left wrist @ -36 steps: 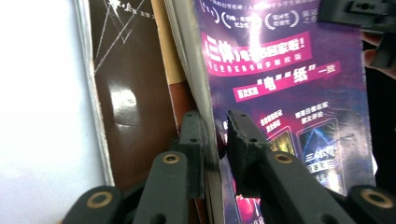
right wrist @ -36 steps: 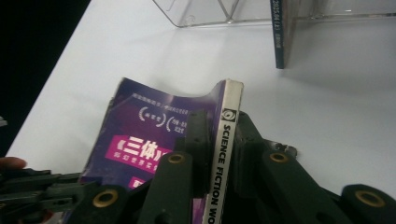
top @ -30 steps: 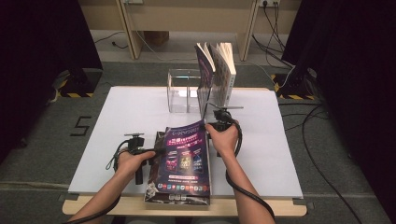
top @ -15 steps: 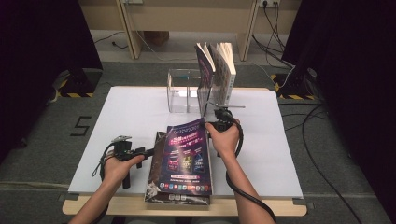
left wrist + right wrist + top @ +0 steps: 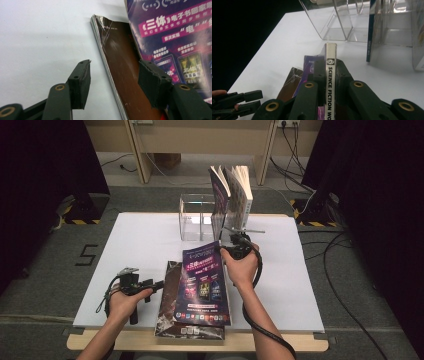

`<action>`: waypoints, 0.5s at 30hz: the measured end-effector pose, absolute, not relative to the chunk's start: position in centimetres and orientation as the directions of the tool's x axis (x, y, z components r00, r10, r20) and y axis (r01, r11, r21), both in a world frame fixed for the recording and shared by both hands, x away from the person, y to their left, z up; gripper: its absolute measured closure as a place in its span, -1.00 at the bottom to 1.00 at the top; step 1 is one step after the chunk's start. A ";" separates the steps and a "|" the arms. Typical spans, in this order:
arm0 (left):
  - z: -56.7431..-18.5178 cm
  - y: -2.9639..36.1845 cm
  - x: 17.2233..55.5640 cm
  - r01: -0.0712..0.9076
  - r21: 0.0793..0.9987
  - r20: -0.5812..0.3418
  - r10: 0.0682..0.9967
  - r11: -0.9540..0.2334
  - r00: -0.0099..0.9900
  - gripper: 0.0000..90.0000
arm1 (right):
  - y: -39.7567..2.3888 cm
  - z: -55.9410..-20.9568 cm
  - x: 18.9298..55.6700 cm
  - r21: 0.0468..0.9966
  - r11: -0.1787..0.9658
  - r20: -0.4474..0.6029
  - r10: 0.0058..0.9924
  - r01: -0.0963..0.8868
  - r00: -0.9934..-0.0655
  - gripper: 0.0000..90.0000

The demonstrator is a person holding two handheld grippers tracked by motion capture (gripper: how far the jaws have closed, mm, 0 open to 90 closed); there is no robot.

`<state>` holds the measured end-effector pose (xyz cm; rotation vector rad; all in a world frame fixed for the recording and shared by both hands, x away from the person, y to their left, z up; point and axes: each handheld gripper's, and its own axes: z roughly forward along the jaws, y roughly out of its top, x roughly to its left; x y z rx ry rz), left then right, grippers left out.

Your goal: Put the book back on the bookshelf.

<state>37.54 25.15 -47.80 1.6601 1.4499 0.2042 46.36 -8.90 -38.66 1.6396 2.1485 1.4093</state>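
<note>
The purple magazine (image 5: 204,282) sat in the lower middle of the high view, its far edge lifted off the white surface (image 5: 140,245) while the near edge rested on a brown magazine (image 5: 170,295) lying flat under it. The right gripper (image 5: 235,249) had it by the spine at the top corner; in the right gripper view its fingers (image 5: 319,72) were squeezed tight on either side of the white spine (image 5: 330,75) (the one that read "SCIENCE FICTION"), so that was a solid pinch.

The left gripper (image 5: 150,285) was at the lower left of the high view, just beside the brown magazine's left edge. Its fingers (image 5: 81,82) had just been opening and stood wide apart. In the left gripper view the brown magazine's edge (image 5: 110,75) ran up between them, but neither pad was pressing on it, so it wasn't gripping anything.

Further up, above centre of the high view, there was a clear acrylic holder (image 5: 195,217) at the back of the surface, with a few books (image 5: 232,195) standing upright in its right part, fanned open a bit at the top. The holder's left compartments looked see-through. A floor marking like a "5" (image 5: 86,255) sat at the left, off the surface.
</note>
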 end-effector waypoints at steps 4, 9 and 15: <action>-47.8 25.1 37.4 0.712 0.697 -0.416 0.858 0.088 0.301 -0.04 | -8.9 -37.8 46.0 0.728 -0.006 0.409 0.806 0.685 -0.427 0.84; -47.8 25.1 37.3 0.709 0.700 -0.413 0.858 0.086 0.304 -0.05 | -9.1 -36.5 45.6 0.761 -0.017 0.389 0.812 0.648 -0.435 0.84; -47.8 25.1 37.3 0.704 0.706 -0.410 0.859 0.085 0.307 -0.06 | -9.4 -35.0 45.1 0.794 -0.038 0.370 0.822 0.606 -0.433 0.84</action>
